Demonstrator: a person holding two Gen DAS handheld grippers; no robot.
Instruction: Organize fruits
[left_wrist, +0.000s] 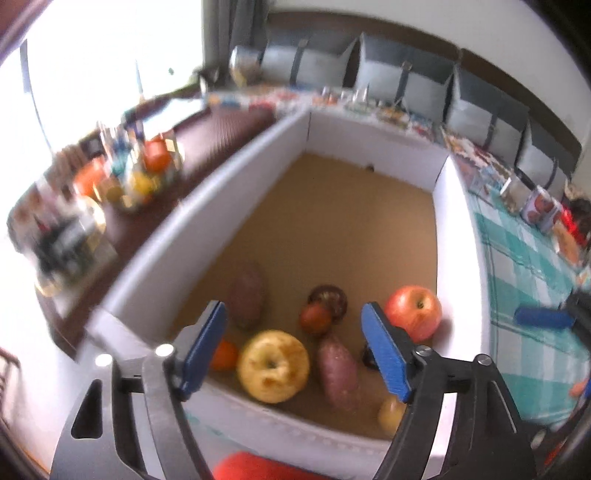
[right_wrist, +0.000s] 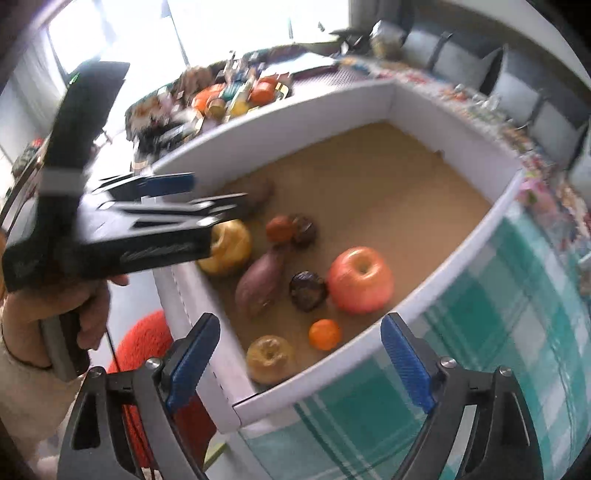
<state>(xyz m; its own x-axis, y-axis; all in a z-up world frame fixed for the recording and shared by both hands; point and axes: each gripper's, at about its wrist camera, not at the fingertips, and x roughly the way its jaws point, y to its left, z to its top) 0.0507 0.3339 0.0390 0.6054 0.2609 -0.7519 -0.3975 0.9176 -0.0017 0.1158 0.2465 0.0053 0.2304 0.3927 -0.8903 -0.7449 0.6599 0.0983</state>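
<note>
White-walled box (left_wrist: 236, 177), brown floor: far half bare, fruit bunched at near wall. Red apple (left_wrist: 413, 312) close to box's right wall; big yellow apple (left_wrist: 272, 365) w/ sweet potato (left_wrist: 338, 373) just beside it, by near wall. Left gripper (left_wrist: 295, 350) over near wall, fingers spread wide, holding nothing. Right gripper (right_wrist: 301, 363) above box's near corner, fingers wide apart, empty.

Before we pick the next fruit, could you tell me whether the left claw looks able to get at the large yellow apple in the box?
Probably yes. The left claw is open above the box's near wall, with the yellow apple just beyond, its top uncovered. The sweet potato beside it may crowd one finger.
</note>
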